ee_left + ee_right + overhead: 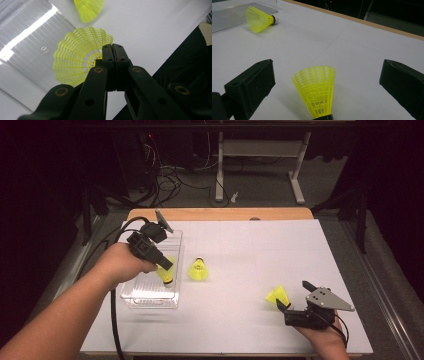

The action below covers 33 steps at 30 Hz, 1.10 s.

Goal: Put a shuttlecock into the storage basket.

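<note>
Over the clear tray (pixel 150 292), left gripper (pixel 167 270) is clamped on a shuttlecock's (pixel 80 56) skirt; right gripper (pixel 295 295) stands wide around another shuttle (pixel 317 87), not touching.

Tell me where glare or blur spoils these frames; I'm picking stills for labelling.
High view: evenly lit table, dark surroundings, slightly soft. Left gripper view: bright glare streak on the clear plastic tray, and the upper shuttlecock is blurred and cropped, while the left gripper, shut on a yellow shuttlecock, looks sharp. Right gripper view: even light, near shuttlecock slightly soft.
</note>
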Each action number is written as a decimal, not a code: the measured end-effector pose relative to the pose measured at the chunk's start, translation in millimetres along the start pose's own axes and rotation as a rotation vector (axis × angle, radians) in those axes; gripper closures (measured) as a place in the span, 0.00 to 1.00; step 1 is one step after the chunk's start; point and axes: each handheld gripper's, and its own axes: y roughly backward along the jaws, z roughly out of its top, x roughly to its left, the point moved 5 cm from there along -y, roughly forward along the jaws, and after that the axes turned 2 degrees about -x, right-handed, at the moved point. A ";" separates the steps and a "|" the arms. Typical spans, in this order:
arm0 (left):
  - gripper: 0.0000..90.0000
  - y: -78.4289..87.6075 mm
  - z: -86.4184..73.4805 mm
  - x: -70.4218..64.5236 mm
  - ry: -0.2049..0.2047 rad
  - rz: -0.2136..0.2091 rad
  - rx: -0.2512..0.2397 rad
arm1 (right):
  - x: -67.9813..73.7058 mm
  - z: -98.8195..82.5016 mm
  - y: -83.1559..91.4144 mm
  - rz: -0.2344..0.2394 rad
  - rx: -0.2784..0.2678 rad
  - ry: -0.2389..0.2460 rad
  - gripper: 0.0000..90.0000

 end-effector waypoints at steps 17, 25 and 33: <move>1.00 8.0 -18.7 32.8 0.088 0.041 0.001 | -0.6 -0.1 0.3 0.000 0.001 0.001 0.01; 1.00 12.1 -22.3 41.3 0.116 0.055 -0.002 | -0.9 0.3 0.0 0.002 0.000 0.001 0.01; 1.00 13.6 -19.5 42.3 0.122 0.068 0.005 | 1.1 1.3 0.6 0.005 -0.005 0.003 0.01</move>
